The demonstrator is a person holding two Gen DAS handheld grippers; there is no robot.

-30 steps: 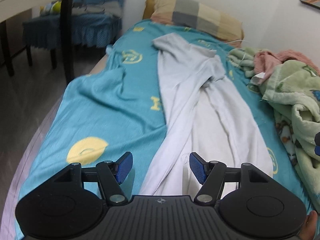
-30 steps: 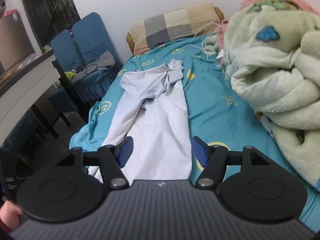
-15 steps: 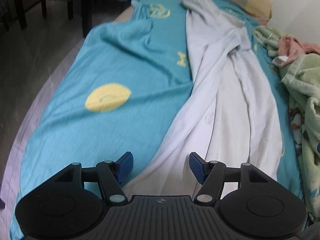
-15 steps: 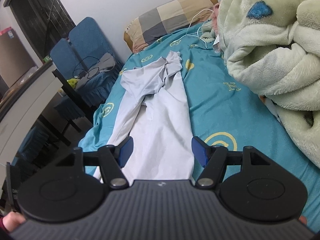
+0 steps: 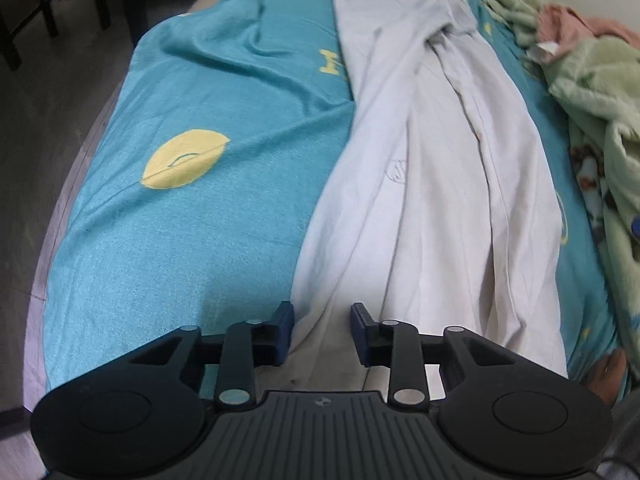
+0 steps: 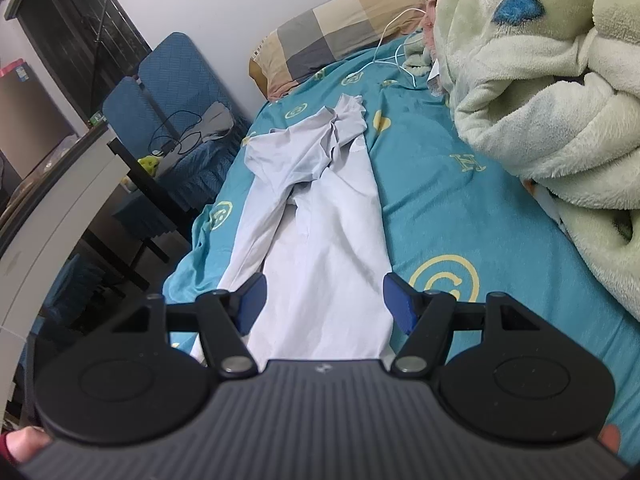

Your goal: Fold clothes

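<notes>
Left gripper (image 5: 321, 334) jaws part-open over white garment (image 5: 432, 184) hem, teal bedsheet (image 5: 208, 208)

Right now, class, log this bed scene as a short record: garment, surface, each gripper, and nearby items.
garment: white long-sleeved shirt, laid lengthwise, upper part crumpled near the pillow end
surface: teal bedsheet with yellow motifs
left gripper: open, jaws straddling the shirt's near hem edge, not yet closed
right gripper: open wide, at the shirt's near end
nearby: checked pillow at bed head; green fleece blanket bunched to the right; white cable
</notes>
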